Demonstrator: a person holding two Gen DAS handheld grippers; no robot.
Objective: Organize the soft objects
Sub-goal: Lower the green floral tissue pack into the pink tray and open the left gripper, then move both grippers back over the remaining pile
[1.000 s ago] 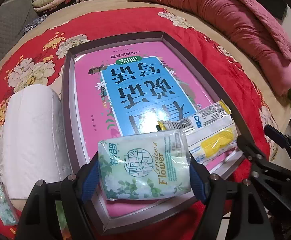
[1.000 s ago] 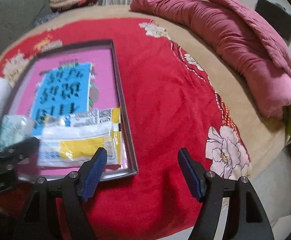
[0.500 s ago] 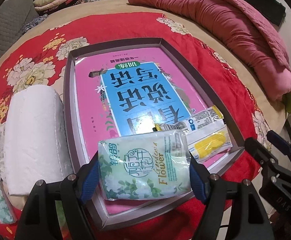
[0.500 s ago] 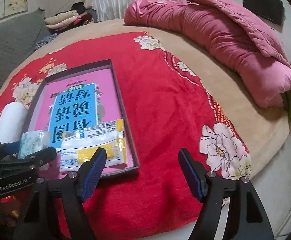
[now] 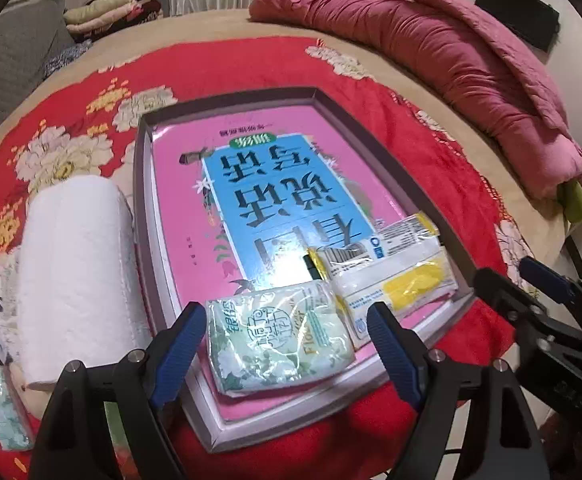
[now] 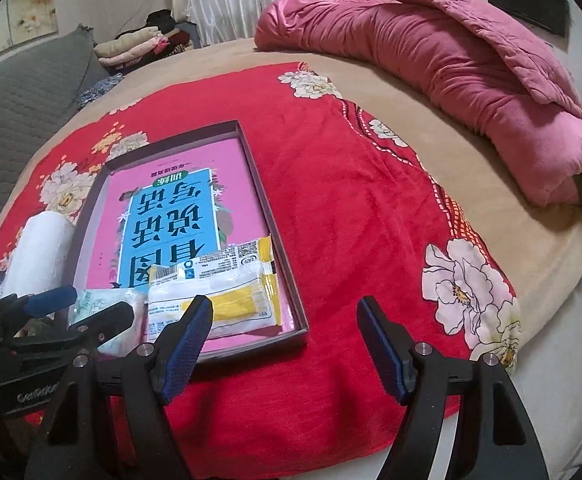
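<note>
L tongs [image 5: 281,344] are seen apart, blue pads either side of a green floral tissue pack [image 5: 277,338]; a gap shows on both sides, so nothing is clamped. The pack is laid on the near edge of a shallow grey tray [image 5: 141,184], on top of the pink and blue book [image 5: 275,196] filling the tray's inside. Just beside the pack, to its right, a white and yellow wipes packet [image 5: 395,272] is set in the tray's near right corner; the two look touching or nearly so, can't be told for sure.

R tongs [image 6: 285,344] are held wide apart w/ nothing between them, over the red floral blanket [image 6: 351,200] just past the tray's near right corner. From the R wrist view the wipes packet [image 6: 219,292] is seen partly behind the left pad, and the tissue pack [image 6: 107,304] sits behind the L tongs' black frame.

A white paper towel roll [image 5: 75,276] is laid on the blanket touching the tray's left wall. A small mint packet [image 5: 1,412] lies near the roll's front end. A rolled pink quilt [image 6: 451,64] is stretched along the far side of the bed [image 6: 411,108], well apart from the tray. Folded clothes [image 6: 135,46] are stacked in the back-left corner.
</note>
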